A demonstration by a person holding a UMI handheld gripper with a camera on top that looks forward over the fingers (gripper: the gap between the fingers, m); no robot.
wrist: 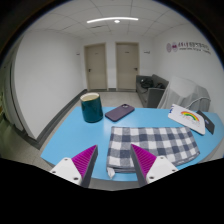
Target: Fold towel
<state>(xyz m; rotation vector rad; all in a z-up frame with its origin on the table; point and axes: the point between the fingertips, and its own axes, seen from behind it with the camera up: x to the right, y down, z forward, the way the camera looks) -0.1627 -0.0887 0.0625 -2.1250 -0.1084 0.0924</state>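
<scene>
Above the table point(70, 138), the open tool point(114, 165) straddles the towel point(150, 144).

Red lettering on the wall sign point(187, 47), too small to read.

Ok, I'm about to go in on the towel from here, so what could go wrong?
The gripper is open, hovering at the near edge of the checkered towel.

1. The towel lies flat on the blue table; the fingers may skid over it and bunch it rather than pinch an edge.
2. The phone and green cup sit just beyond the towel; a long forward sweep could knock them.
3. The rainbow card seems to touch the far corner and may drag.
</scene>
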